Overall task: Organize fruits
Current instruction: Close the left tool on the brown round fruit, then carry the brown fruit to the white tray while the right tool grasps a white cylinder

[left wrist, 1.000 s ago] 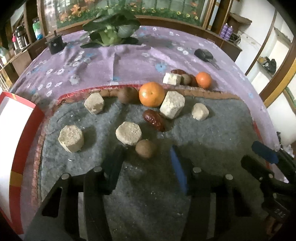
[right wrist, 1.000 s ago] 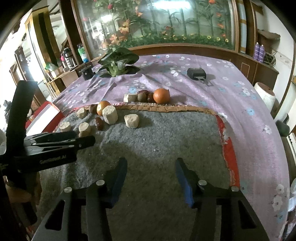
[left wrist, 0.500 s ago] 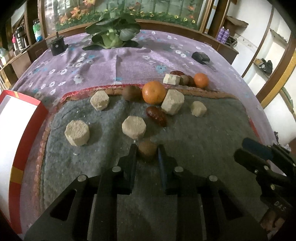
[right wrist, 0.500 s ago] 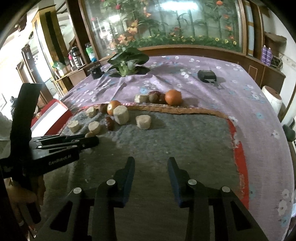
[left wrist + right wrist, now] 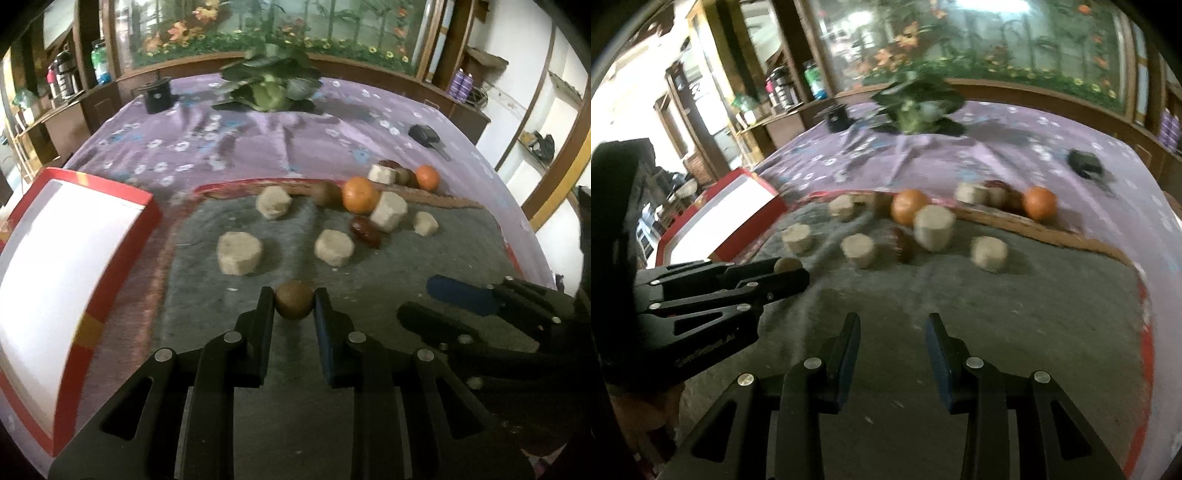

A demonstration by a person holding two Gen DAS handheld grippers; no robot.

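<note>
gripping a small round brown fruit with the left gripper, jaws pinched in tight on both sides of it, seemingly just off the grey felt mat, though hard to tell for sure. holding it by the tips only, so not much contact there. hovering the right gripper over bare mat with the jaws partway apart, nothing between them.

sitting off to the left: a red-edged box with a white inside, probably the drop spot but just guessing. lying further back on the mat: pale chunky blocks, a dark red date, a big orange, another brown fruit beside it, and a second orange with a few bits on the purple cloth.

worrying mostly about the round fruit squirting out forward, being smooth and held right at the fingertips. swinging fast toward the box making that worse, also risking clipping the box's red rim. rolling into the block cluster if dropped. right view looking pretty blurry too, so maybe both tools moving, and crossing paths being another way to knock it loose.
</note>
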